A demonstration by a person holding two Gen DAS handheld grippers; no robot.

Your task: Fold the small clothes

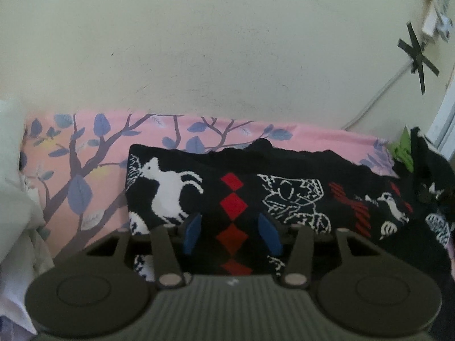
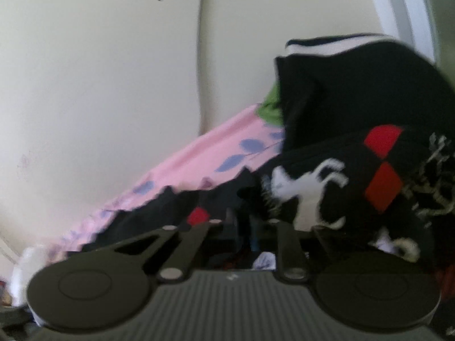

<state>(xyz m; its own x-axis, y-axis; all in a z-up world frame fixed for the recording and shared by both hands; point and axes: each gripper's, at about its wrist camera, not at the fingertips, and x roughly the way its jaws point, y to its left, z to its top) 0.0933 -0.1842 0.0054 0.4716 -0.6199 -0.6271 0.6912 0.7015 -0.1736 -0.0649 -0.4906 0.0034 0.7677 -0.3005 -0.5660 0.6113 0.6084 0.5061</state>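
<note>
A black knitted garment (image 1: pixel 233 193) with a white horse, red diamonds and white line figures lies spread on a pink bedsheet (image 1: pixel 85 153). My left gripper (image 1: pixel 231 231) hovers over its near edge. The blue pads (image 1: pixel 192 234) stand apart on either side of the diamond column and press on nothing. The right wrist view is blurred. There the same garment (image 2: pixel 355 199) is bunched up to the right. My right gripper (image 2: pixel 246 227) has its fingers close together, with dark cloth at their tips.
A cream wall rises right behind the bed, with a white cable (image 1: pixel 378 96) and black tape crosses (image 1: pixel 418 56) on it. White cloth (image 1: pixel 17 199) is heaped at the left. A pile of dark clothes (image 2: pixel 355 85) and a green piece (image 1: pixel 403 147) sit at the right.
</note>
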